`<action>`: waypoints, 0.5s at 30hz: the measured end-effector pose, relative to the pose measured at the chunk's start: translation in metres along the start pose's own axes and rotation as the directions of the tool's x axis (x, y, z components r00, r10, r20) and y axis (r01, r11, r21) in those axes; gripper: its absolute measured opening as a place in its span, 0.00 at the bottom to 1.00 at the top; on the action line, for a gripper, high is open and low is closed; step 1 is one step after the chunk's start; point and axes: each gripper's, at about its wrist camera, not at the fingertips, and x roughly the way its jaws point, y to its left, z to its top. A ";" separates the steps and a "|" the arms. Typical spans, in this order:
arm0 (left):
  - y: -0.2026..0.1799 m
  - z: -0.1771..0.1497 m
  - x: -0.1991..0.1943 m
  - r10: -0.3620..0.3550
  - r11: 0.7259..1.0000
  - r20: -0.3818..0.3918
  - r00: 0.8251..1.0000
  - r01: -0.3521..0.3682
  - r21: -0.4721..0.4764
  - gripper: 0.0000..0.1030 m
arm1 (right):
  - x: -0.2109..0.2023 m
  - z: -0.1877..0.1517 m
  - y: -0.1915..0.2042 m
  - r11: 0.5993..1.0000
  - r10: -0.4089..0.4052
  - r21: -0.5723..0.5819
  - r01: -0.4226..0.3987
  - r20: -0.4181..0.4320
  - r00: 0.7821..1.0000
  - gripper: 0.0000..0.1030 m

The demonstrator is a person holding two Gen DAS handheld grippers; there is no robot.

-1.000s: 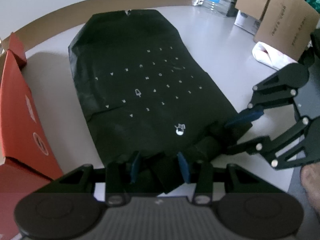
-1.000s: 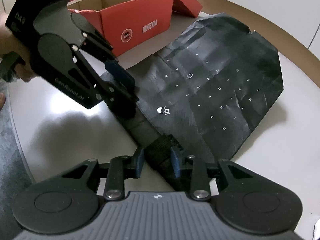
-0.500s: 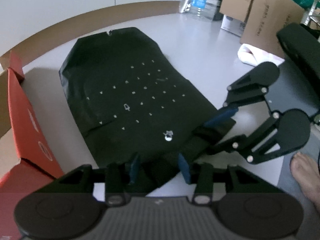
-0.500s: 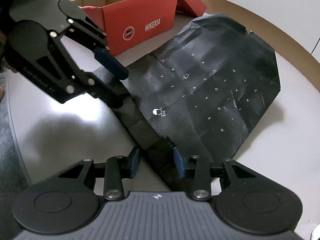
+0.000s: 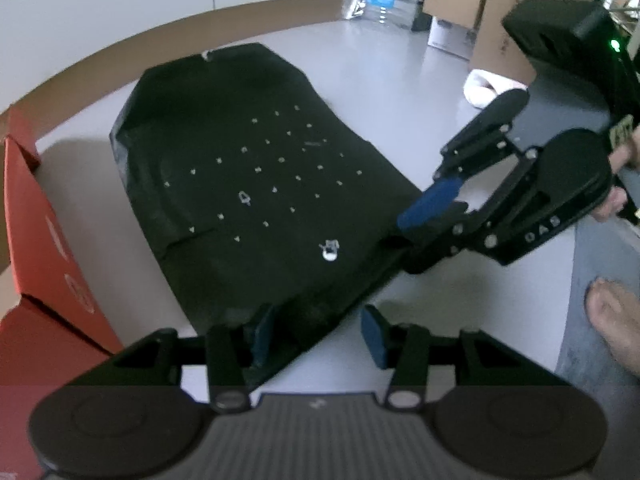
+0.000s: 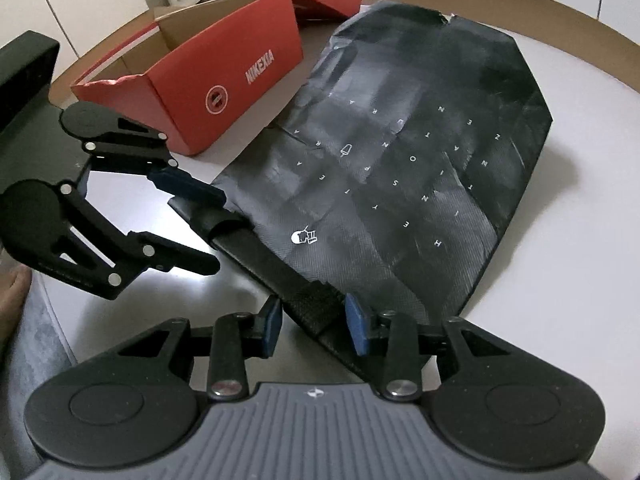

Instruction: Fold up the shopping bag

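On the pale round desk (image 6: 560, 264) a black shopping bag (image 6: 420, 168) lies flat, printed with small white letters, its strap (image 6: 280, 264) running along the near edge. Beside the bag's far left side stands an open red shoe box (image 6: 224, 92). At the bag's near left corner, the left tool (image 5: 316, 332) stands partly open; the corner sits between its blue pads (image 5: 262, 332), touching the left pad while the right pad is clear of it. At the near right corner, the right tool (image 6: 314, 322) straddles the webbing strap, and its jaws have just been closing with the strap between them; both pads (image 6: 356, 322) sit at the strap's edges, though whether they press it cannot be told. A bare foot (image 5: 616, 320) shows at the right in the left wrist view.
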 end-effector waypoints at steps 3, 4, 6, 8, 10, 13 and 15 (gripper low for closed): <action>0.012 0.001 0.001 -0.023 0.998 -0.005 1.000 0.023 -0.064 0.46 | 0.000 0.001 -0.003 0.999 0.008 0.034 -0.008 0.006 1.000 0.35; 0.013 0.001 0.002 -0.027 0.997 -0.006 1.000 0.027 -0.074 0.46 | -0.001 0.001 -0.005 0.999 0.014 0.050 -0.015 0.012 1.000 0.34; 0.019 0.002 0.003 -0.040 0.992 -0.012 0.999 0.038 -0.120 0.44 | -0.004 0.000 -0.007 0.997 0.027 0.076 -0.029 0.026 0.999 0.32; 0.029 0.001 0.005 -0.081 0.978 -0.016 0.997 0.077 -0.194 0.44 | -0.007 -0.002 -0.009 0.995 0.038 0.095 -0.041 0.038 0.999 0.31; 0.033 0.001 0.005 -0.099 0.971 -0.016 0.995 0.093 -0.218 0.44 | -0.010 -0.004 -0.011 0.992 0.048 0.112 -0.053 0.046 0.998 0.30; 0.037 0.001 0.006 -0.113 0.962 -0.014 0.993 0.106 -0.253 0.43 | -0.011 -0.005 -0.018 0.980 0.067 0.182 -0.075 0.051 0.996 0.30; 0.039 0.002 0.004 -0.120 0.956 -0.003 0.993 0.115 -0.270 0.43 | -0.009 -0.003 -0.027 0.967 0.087 0.237 -0.096 0.049 0.995 0.30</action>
